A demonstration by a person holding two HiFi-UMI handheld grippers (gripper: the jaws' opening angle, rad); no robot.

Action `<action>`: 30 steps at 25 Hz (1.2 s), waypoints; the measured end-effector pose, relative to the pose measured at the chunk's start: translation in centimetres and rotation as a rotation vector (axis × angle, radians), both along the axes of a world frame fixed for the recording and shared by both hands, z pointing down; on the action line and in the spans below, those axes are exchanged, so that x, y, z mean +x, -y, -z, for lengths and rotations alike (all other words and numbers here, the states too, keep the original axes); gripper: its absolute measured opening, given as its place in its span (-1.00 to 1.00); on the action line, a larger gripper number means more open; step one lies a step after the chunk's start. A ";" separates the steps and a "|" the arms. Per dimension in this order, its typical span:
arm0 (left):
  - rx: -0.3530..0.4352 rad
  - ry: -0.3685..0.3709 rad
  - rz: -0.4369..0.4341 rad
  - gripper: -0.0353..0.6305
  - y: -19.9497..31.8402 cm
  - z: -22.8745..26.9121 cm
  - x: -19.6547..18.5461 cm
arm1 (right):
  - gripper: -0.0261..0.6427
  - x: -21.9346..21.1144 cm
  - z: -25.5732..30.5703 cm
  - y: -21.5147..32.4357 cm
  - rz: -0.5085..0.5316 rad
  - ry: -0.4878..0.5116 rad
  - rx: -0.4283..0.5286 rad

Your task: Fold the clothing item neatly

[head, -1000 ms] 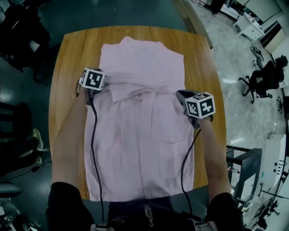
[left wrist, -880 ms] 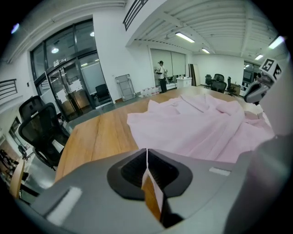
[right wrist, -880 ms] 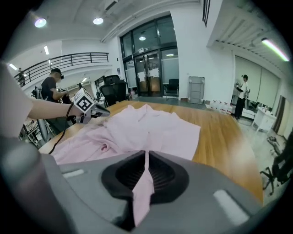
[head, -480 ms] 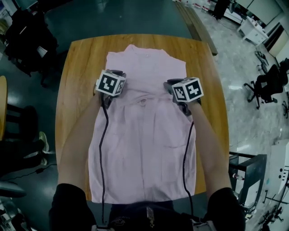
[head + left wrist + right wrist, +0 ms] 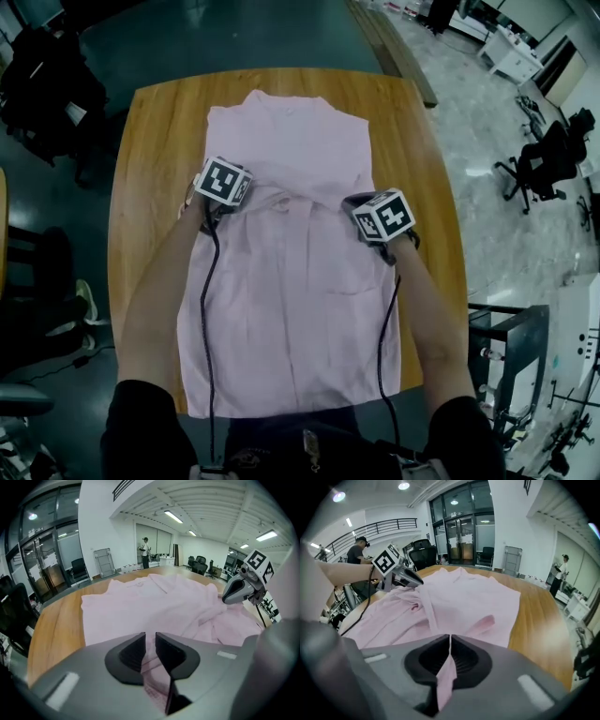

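A pale pink shirt (image 5: pixel 291 281) lies spread on the wooden table (image 5: pixel 150 141), its upper part folded over across the chest. My left gripper (image 5: pixel 225 184) rests on the shirt's left side by that fold. In the left gripper view the left gripper (image 5: pixel 150 641) has just been opening, and a ridge of pink shirt (image 5: pixel 154 602) lies in the narrow gap without being pressed. My right gripper (image 5: pixel 372 212) sits on the shirt's right side. In the right gripper view the right gripper (image 5: pixel 450 641) is shut on a thin fold of the shirt (image 5: pixel 468 597).
Bare wood (image 5: pixel 427 169) runs along both sides of the shirt, and the table's near edge is at my body. Office chairs (image 5: pixel 548 159) stand on the floor to the right. Dark bags and chairs (image 5: pixel 47 84) sit to the left. A person (image 5: pixel 145 552) stands far off.
Both grippers came in from the shirt's sides toward its middle. The right one then drew back toward me and closed on a fold. The left gripper's jaws have parted.
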State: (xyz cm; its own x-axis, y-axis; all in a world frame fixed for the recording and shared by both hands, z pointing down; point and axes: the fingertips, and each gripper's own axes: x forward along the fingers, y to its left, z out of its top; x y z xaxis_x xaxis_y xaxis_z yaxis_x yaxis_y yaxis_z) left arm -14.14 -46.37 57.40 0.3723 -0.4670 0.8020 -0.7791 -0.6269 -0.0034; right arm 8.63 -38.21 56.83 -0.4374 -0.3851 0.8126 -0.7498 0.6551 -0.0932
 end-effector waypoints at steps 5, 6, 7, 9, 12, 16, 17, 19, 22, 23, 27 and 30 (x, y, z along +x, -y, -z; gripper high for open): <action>0.044 0.008 0.079 -0.67 -2.7 1.9 -1.9 | -0.85 3.3 1.7 -0.7 -0.024 0.033 0.054; 0.043 0.016 0.093 -0.67 -3.6 2.2 -2.4 | -0.85 3.8 2.1 -1.0 -0.009 0.044 0.059; 0.039 0.026 0.109 -0.67 -4.5 2.4 -3.1 | -0.85 4.3 2.5 -1.3 0.000 0.051 0.059; 0.036 0.031 0.146 -0.67 -5.9 3.3 -4.3 | -0.85 5.0 3.1 -1.5 0.004 0.068 0.052; 0.079 0.004 0.187 -0.67 -6.1 5.8 -5.2 | -0.85 5.7 4.5 -0.3 0.000 0.075 0.076; 0.167 -0.030 0.184 -0.63 -4.2 8.5 -5.8 | -0.85 5.3 6.9 2.6 -0.006 0.073 0.129; 0.183 -0.037 0.177 -0.62 -3.4 8.9 -6.0 | -0.85 5.1 7.6 3.7 -0.013 0.078 0.145; 0.207 -0.044 0.159 -0.56 -1.4 9.5 -6.2 | -0.85 4.9 9.1 6.2 -0.043 0.094 0.179; 0.246 -0.038 0.141 -0.43 2.2 9.8 -6.5 | -0.85 5.2 10.0 9.9 -0.091 0.083 0.230; 0.262 -0.039 0.145 -0.40 3.6 9.9 -6.7 | -0.84 5.3 9.9 11.1 -0.097 0.077 0.240; 0.283 -0.020 0.146 -0.29 9.5 8.7 -6.8 | -0.69 5.0 7.9 16.5 -0.061 0.056 0.237; 0.285 0.024 0.118 -0.25 13.2 7.1 -6.5 | -0.50 5.3 5.0 19.6 -0.045 0.036 0.209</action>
